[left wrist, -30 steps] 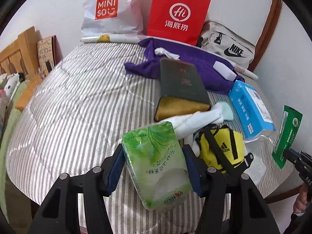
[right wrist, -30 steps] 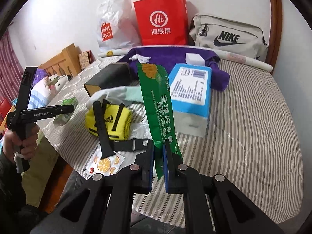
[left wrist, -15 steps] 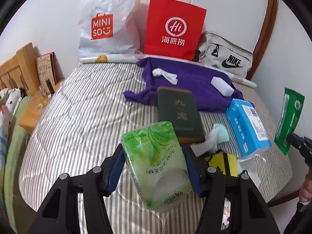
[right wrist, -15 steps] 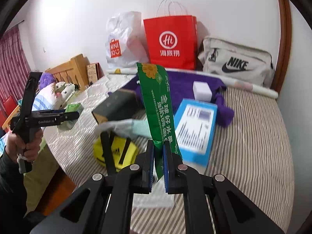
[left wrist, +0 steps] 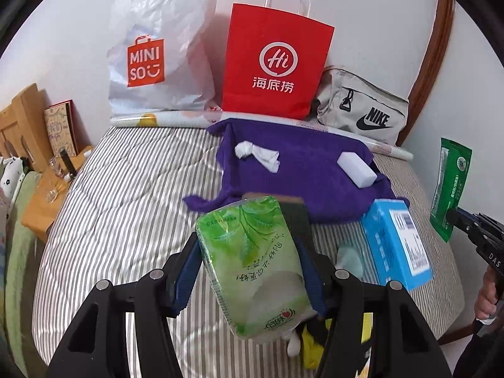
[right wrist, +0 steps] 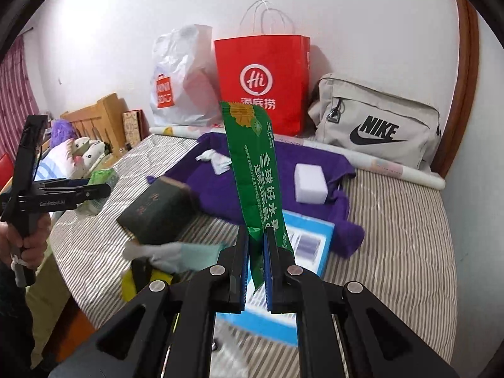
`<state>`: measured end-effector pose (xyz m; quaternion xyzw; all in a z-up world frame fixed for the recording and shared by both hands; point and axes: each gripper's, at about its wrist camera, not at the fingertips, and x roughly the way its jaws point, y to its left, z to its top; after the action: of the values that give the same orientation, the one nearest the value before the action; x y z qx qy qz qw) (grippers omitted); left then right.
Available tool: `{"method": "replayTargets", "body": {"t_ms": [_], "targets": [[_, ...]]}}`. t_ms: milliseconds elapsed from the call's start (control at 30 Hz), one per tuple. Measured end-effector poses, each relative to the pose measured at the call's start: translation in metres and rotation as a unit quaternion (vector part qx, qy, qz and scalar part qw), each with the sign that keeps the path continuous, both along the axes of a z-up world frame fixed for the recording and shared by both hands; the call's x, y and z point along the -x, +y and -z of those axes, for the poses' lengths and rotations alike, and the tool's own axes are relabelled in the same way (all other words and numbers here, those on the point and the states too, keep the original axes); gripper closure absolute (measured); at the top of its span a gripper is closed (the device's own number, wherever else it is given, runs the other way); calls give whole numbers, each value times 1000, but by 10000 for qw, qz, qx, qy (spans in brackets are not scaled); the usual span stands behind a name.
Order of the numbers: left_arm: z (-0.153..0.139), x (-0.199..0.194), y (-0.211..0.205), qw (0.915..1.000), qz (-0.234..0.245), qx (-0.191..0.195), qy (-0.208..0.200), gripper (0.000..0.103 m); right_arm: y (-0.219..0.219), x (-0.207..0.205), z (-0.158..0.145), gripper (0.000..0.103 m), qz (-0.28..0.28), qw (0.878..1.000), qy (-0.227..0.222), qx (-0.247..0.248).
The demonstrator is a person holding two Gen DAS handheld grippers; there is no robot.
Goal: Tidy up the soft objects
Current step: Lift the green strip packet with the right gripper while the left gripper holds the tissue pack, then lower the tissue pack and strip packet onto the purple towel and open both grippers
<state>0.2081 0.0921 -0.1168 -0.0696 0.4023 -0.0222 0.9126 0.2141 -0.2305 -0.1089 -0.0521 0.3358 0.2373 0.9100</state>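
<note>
Left gripper [left wrist: 252,271] clamped across a green tissue pack [left wrist: 252,264], held in the air above the striped bed [left wrist: 126,208]. Right gripper [right wrist: 255,252] closed tight on the lower part of a flat green sachet [right wrist: 255,170], which stands upright between its jaws. On the bed lie a purple towel [left wrist: 302,170] bearing a white sponge block [left wrist: 356,168], and near it a blue packet [left wrist: 397,242].
</note>
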Motion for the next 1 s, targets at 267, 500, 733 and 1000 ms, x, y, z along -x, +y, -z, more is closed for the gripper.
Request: {"method": "replayTargets", "body": {"t_ms": [267,500,733,1000], "targets": [[1,-49,0,9998,78,144,66,46,3,-59,4,94,165,9998,117,-32],[10,-90,-3,9995,140,230,156,46,5,-105,17,94,292,9991,307,34],[21,-130,-8,9985,256,350,346,46,10,-139,38,94,346,9976,557,236],[38,-163,-20,9971,382,270,602,46,11,-163,60,94,389,9945,932,262]]}}
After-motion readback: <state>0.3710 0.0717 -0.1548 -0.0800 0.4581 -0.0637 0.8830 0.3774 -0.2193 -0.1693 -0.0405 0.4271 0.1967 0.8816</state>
